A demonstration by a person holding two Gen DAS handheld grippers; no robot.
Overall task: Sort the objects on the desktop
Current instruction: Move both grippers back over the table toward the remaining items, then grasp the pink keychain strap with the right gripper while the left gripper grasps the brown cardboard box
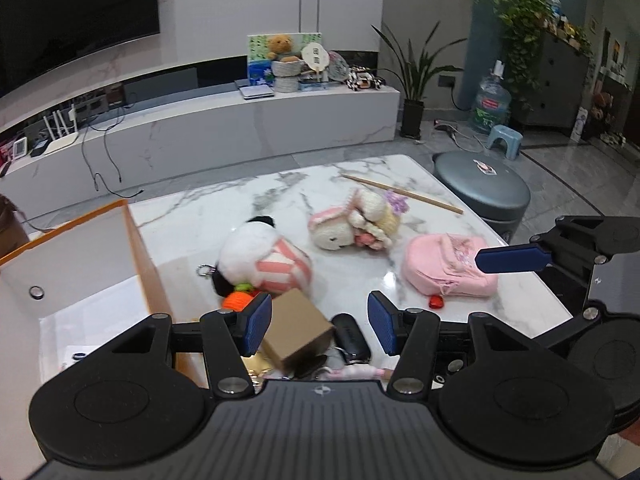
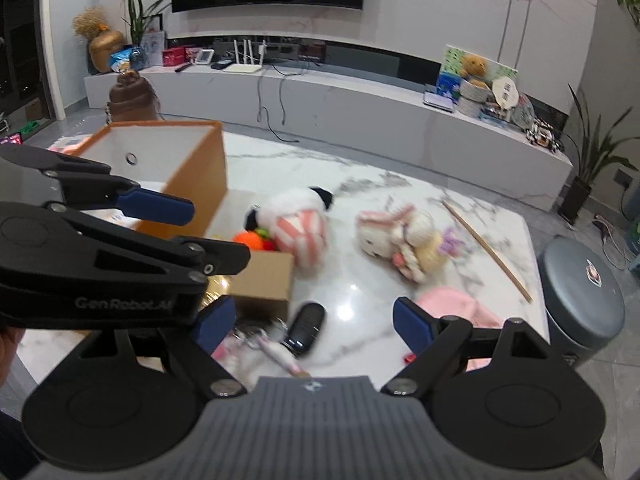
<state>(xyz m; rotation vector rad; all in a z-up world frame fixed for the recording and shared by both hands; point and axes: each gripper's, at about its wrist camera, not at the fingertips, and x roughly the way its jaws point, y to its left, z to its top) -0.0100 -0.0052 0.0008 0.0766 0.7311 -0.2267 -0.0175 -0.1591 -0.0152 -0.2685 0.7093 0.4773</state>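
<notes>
My left gripper [image 1: 320, 326] is open above a small brown cardboard box [image 1: 298, 330] and a black car key [image 1: 352, 338] at the marble table's near edge. My right gripper [image 2: 312, 320] is open over the same key [image 2: 306, 324], with the box [image 2: 264, 280] to its left. A panda plush [image 1: 260, 258] with an orange piece, a pink-and-white bunny plush [image 1: 352, 222] and a small pink backpack [image 1: 448, 266] lie on the table. An orange storage box [image 1: 80, 264] with a white inside stands open at the left, also in the right wrist view [image 2: 188, 172].
A wooden stick [image 1: 402, 193] lies at the table's far right. A small red item [image 1: 436, 301] sits by the backpack. A grey round stool [image 1: 482, 192] stands off the table's right edge. A TV bench runs behind.
</notes>
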